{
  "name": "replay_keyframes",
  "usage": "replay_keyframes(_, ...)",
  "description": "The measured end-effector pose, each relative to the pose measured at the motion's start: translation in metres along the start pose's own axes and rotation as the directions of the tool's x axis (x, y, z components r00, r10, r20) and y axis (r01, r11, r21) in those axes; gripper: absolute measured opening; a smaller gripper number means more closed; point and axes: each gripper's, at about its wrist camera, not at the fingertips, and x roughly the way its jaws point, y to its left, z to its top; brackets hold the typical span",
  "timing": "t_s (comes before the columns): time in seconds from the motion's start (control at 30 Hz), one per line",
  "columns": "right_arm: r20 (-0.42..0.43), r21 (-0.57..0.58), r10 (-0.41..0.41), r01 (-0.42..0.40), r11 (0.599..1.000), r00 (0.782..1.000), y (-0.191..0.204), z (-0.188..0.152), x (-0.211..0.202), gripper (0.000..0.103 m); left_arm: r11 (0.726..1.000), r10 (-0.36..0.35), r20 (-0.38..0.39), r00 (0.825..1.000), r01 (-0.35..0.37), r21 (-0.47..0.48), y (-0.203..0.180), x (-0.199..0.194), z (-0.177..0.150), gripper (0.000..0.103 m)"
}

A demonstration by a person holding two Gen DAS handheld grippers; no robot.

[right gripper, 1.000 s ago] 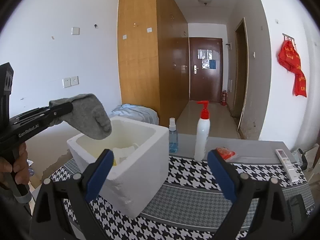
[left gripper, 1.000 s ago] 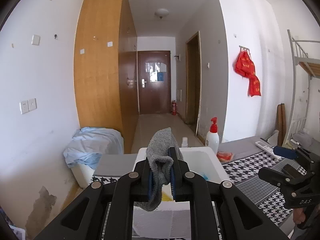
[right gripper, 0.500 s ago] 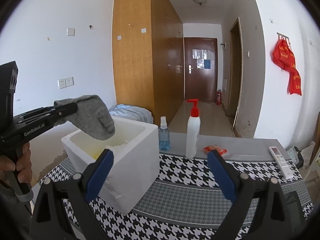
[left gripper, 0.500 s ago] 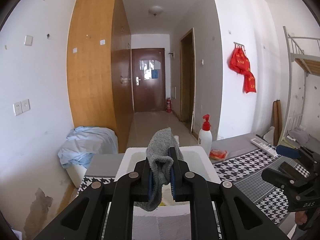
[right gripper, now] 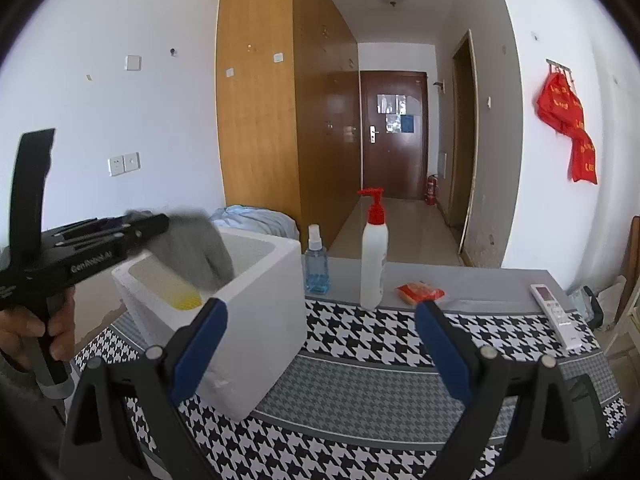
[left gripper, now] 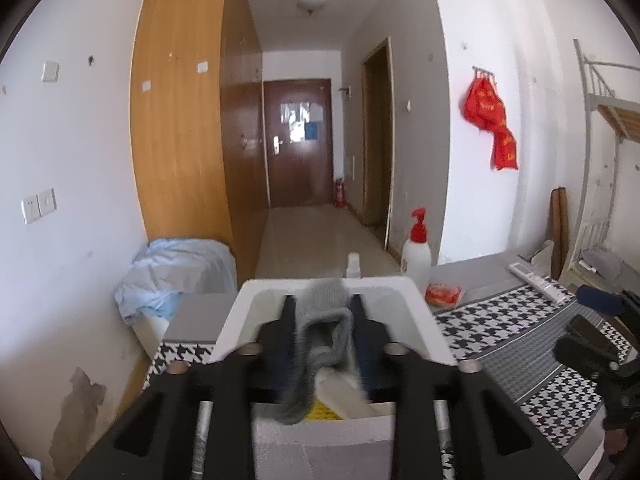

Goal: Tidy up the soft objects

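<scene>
Jaws of your left gripper (left gripper: 323, 312) had just been opening, and they stood partly apart above the white foam box (left gripper: 416, 316). The grey sock (left gripper: 326, 322) hung between them, blurred, its lower end drooping down into the box's opening; whether either pad was touching it, the blur did not let you tell. From the right wrist view the sock (right gripper: 196, 250) draped off the tip of that gripper (right gripper: 160, 222) and down over the box's near rim (right gripper: 260, 276), with something yellow (right gripper: 182, 300) lying inside the box below it. Your left hand (right gripper: 38, 330) gripped the handle at the frame's edge.

Your right gripper (right gripper: 322, 336) was held wide, nothing between its blue pads (right gripper: 200, 346), low over the black-and-white checked cloth (right gripper: 360, 344) just right of the box. Behind the box stood a small blue spray bottle (right gripper: 317, 266), and beside it a white pump bottle with a red top (right gripper: 373, 252). An orange packet (right gripper: 420, 293) lay near them, and a white remote (right gripper: 556, 316) lay well off to the right.
</scene>
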Motion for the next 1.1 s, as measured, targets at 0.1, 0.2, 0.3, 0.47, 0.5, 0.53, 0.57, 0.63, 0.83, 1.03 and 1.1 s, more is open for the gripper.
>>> replay_keyframes(0.1,-0.002,0.007,-0.005,0.005,1.0,1.0,-0.002,-0.001,0.001,0.097,1.0,0.011,0.001,1.0,-0.011,-0.017,0.002,0.002,-0.002,0.08)
replay_keyframes(0.2,-0.001,0.015,-0.007,0.007,1.0,1.0,-0.004,-0.001,0.001,0.097,1.0,0.013,0.004,1.0,-0.013,-0.017,0.002,0.001,-0.002,0.081)
replay_keyframes(0.3,0.0,0.017,-0.004,0.004,1.0,1.0,-0.003,0.0,0.0,0.097,1.0,0.007,0.011,1.0,-0.007,-0.018,0.001,-0.002,-0.003,0.091)
replay_keyframes(0.47,0.006,0.009,-0.004,0.004,1.0,1.0,-0.003,-0.001,-0.004,0.097,1.0,0.01,0.037,0.999,-0.009,-0.023,0.001,-0.012,-0.003,0.1)
replay_keyframes(0.5,0.008,0.01,-0.002,0.002,1.0,1.0,-0.002,-0.001,-0.006,0.097,1.0,0.008,0.038,0.999,-0.007,-0.025,0.001,-0.012,-0.004,0.101)
replay_keyframes(0.53,0.01,0.01,-0.002,0.002,1.0,1.0,-0.003,-0.001,-0.007,0.097,1.0,0.006,0.041,0.999,-0.005,-0.027,0.001,-0.014,-0.004,0.102)
replay_keyframes(0.57,0.012,0.009,-0.003,0.003,1.0,1.0,-0.003,-0.001,-0.008,0.097,1.0,0.007,0.044,0.999,-0.006,-0.028,0.0,-0.016,-0.004,0.102)
replay_keyframes(0.63,0.015,0.008,-0.005,0.005,1.0,1.0,-0.002,-0.001,-0.011,0.097,1.0,0.008,0.049,0.999,-0.006,-0.028,-0.002,-0.018,-0.002,0.102)
replay_keyframes(0.83,0.028,0.007,-0.005,0.005,1.0,1.0,-0.001,-0.001,-0.018,0.097,1.0,0.0,0.059,0.998,0.001,-0.019,-0.006,-0.029,-0.004,0.102)
replay_keyframes(1.03,0.043,0.003,-0.004,0.003,1.0,0.999,0.001,-0.002,-0.029,0.097,1.0,-0.004,0.072,0.997,0.005,-0.019,-0.01,-0.041,-0.008,0.102)
replay_keyframes(1.1,0.047,0.004,-0.003,0.003,1.0,0.999,0.002,-0.003,-0.033,0.097,1.0,-0.005,0.074,0.997,0.006,-0.018,-0.012,-0.046,-0.01,0.102)
